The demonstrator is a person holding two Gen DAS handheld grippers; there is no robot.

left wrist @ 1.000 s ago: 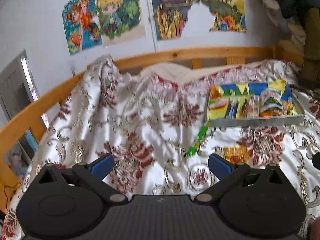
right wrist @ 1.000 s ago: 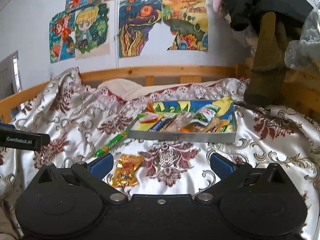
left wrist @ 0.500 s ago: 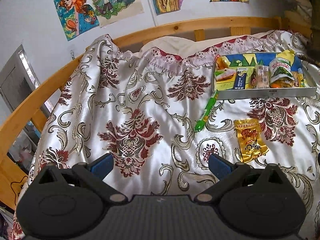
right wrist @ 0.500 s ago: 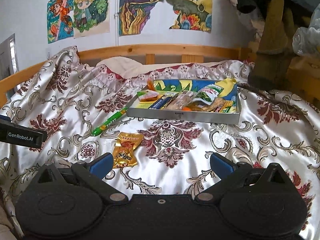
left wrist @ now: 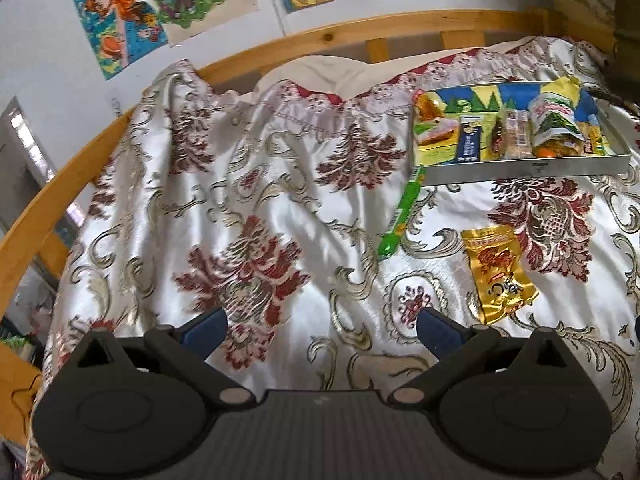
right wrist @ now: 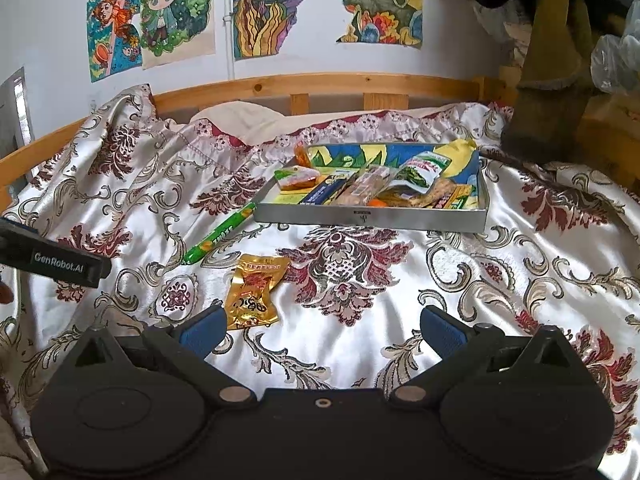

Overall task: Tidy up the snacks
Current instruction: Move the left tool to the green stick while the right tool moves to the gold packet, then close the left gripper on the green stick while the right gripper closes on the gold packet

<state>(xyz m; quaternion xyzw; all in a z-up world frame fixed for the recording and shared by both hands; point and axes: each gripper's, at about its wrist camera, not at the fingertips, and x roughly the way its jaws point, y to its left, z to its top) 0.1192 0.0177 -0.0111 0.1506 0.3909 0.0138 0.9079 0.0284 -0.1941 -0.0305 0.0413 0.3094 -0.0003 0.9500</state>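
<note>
A grey metal tray (right wrist: 372, 220) (left wrist: 528, 168) holding several snack packets lies on the patterned bedspread. Left of its near corner lies a long green snack stick (right wrist: 219, 233) (left wrist: 400, 216). A gold snack packet (right wrist: 254, 292) (left wrist: 496, 272) lies flat on the cloth, closer to me. My left gripper (left wrist: 320, 330) hangs open above bare bedspread, with the gold packet ahead to its right. My right gripper (right wrist: 320, 330) is open too, the gold packet just beyond its left fingertip. Neither holds anything. The left gripper's side (right wrist: 56, 260) shows at the left edge of the right wrist view.
A wooden bed rail (right wrist: 320, 84) curves round the far and left sides under a wall of colourful posters (right wrist: 156, 12). A pillow (right wrist: 240, 120) lies under the bedspread's far edge. Dark hanging clothes and a tan boot-like shape (right wrist: 548, 60) crowd the far right.
Both grippers have tilted downward and come nearer the bedspread. The gold packet, green stick and tray now sit lower and larger in both views. Nothing was grasped.
</note>
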